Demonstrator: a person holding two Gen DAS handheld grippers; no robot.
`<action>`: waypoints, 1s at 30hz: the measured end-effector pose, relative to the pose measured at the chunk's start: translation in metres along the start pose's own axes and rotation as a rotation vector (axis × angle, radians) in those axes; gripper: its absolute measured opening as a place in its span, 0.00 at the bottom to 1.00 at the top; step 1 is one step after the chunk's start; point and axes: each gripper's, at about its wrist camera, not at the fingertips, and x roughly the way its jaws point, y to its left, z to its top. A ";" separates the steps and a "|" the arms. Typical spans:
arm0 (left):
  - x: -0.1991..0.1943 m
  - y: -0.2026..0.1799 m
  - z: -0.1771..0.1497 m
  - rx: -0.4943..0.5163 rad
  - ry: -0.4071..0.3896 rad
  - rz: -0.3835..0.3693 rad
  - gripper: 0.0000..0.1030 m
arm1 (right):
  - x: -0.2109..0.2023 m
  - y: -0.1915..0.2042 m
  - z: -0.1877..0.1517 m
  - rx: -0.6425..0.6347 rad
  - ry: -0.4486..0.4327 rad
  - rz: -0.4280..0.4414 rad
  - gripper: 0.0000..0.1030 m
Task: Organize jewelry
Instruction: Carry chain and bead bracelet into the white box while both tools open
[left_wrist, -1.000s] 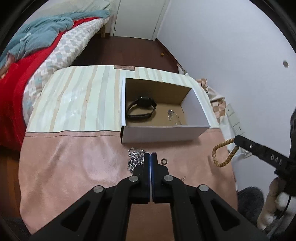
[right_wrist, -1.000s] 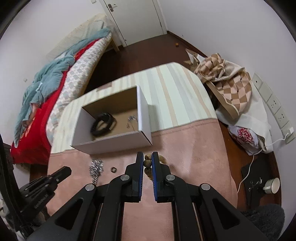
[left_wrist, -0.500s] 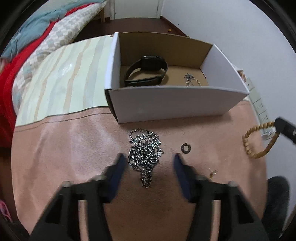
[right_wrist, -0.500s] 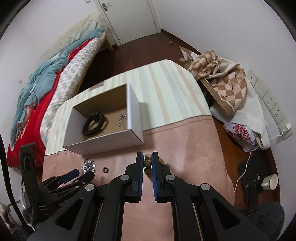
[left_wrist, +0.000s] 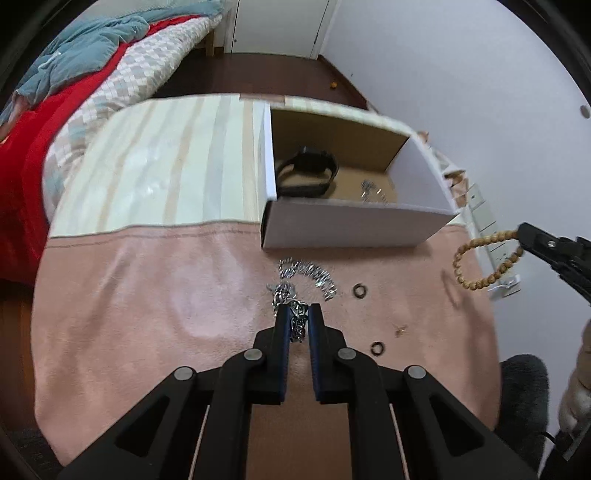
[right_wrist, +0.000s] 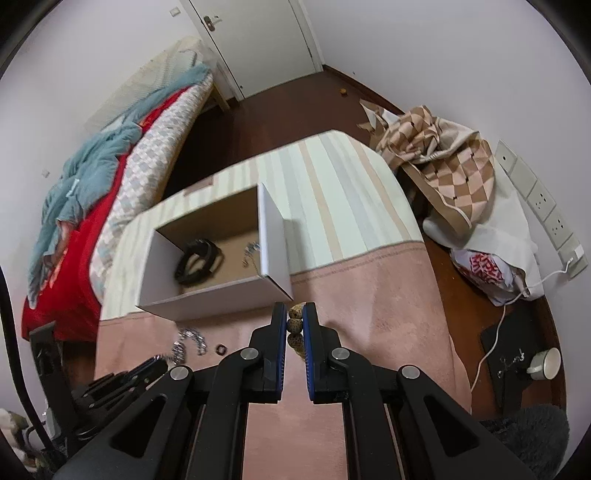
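The left gripper (left_wrist: 298, 309) points steeply down, its fingers (left_wrist: 282, 325) closing with a silver chain (left_wrist: 297, 325) between them. The right gripper (right_wrist: 294, 308) — also angled down — is clamped on a bead bracelet (right_wrist: 294, 325).

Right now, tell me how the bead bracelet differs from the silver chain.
The bead bracelet is brown wooden beads, an open loop hanging in air from the right gripper. The silver chain is metal links, bunched on the pink cloth, with the left gripper closing on it. Both remain outside the box.

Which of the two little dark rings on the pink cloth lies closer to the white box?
The ring just right of the silver chain; the other ring lies farther back, beside the left gripper.
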 end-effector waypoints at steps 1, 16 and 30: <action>-0.008 0.000 0.003 -0.001 -0.007 -0.015 0.06 | -0.004 0.002 0.003 -0.001 -0.007 0.011 0.09; -0.081 -0.034 0.102 0.048 -0.176 -0.153 0.07 | -0.034 0.063 0.066 -0.101 -0.066 0.174 0.09; 0.028 -0.004 0.129 -0.072 0.073 -0.176 0.07 | 0.086 0.073 0.097 -0.101 0.197 0.254 0.09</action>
